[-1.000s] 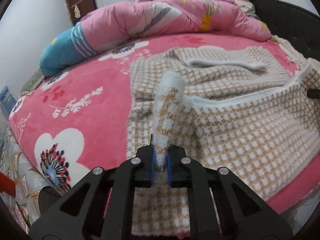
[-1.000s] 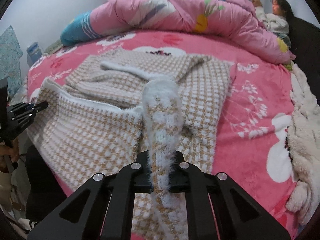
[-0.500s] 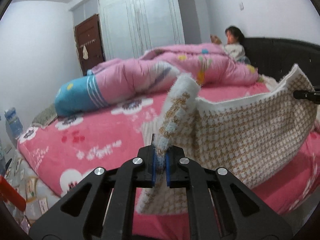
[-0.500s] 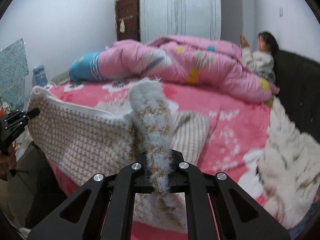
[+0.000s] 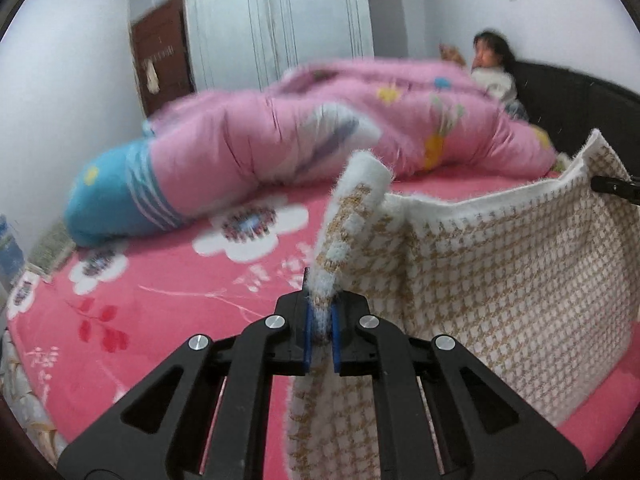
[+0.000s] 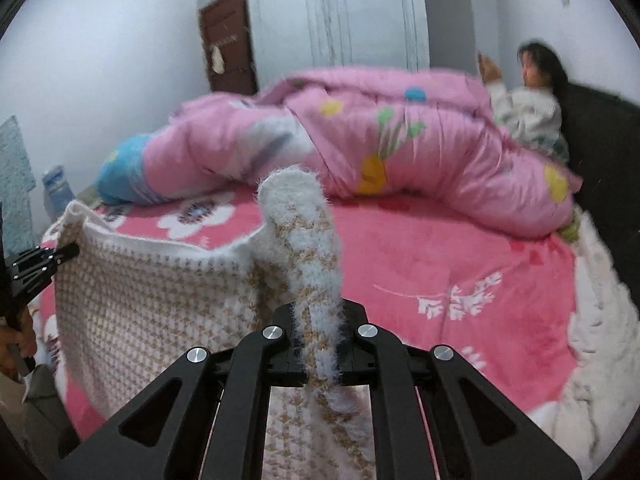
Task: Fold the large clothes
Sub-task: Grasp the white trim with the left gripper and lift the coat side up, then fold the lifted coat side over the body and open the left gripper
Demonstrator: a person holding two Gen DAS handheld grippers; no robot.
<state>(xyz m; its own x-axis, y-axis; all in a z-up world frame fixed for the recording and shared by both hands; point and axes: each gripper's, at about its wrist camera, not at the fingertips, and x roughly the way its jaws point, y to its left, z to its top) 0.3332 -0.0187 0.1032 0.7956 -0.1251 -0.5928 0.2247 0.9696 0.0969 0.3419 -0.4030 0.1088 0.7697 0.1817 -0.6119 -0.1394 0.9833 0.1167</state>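
Left wrist view: the fuzzy houndstooth sweater (image 5: 500, 280) hangs soft and limp between 2 grippers, above the pink bed (image 5: 160, 300). The left gripper (image 5: 320, 336) and right gripper (image 6: 320, 352) each pinch its white-trimmed edge; corner holds suit such floppy, light knit.

The garment is a fuzzy knitted sweater (image 5: 500, 280) in a small tan-and-white houndstooth check, edged along its upper border with a plain white fluffy band. It hangs upright like a curtain, stretched sideways above the pink floral bed sheet (image 5: 168, 312), its top edge sagging slightly between two raised corners. Each raised corner is bunched into a thick, rolled tuft (image 6: 308, 248) that stands up and curls over at its tip. The lower part of the sweater (image 6: 152, 312) drapes down over the near edge of the bed; its bottom hem is out of sight.
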